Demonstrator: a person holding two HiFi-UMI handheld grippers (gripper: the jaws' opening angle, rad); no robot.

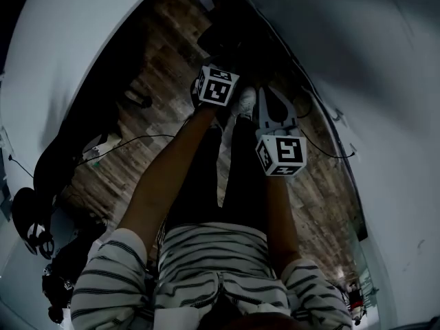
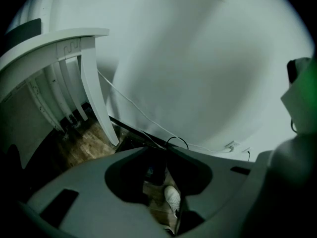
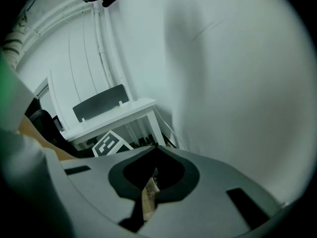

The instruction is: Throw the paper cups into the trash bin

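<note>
Cups: none in any view, and the bin is not in view either, so their place cannot be given. Handling, as a judgement: paper cups are light, thin-walled and easily crushed, and an empty one may tip if nudged. The rolled rim is the stiffest part, so pinch one wall just under it, one jaw inside and one outside, closing lightly. Left tool [image 2: 159, 155]: jaws part-way apart with nothing between them; the wood floor [image 2: 89, 145] and a white shoe [image 2: 172, 197] show through the gap. Right tool [image 3: 156, 150]: jaws drawn together, only a sliver of floor behind them, nothing held. Head view: both tools hang low in front of the person, side by side, pointing down at the floor and touching nothing. Around: a white desk [image 3: 116, 114] by the wall [image 3: 223, 83], with a cable [image 2: 133, 108] running along the wall.
</note>
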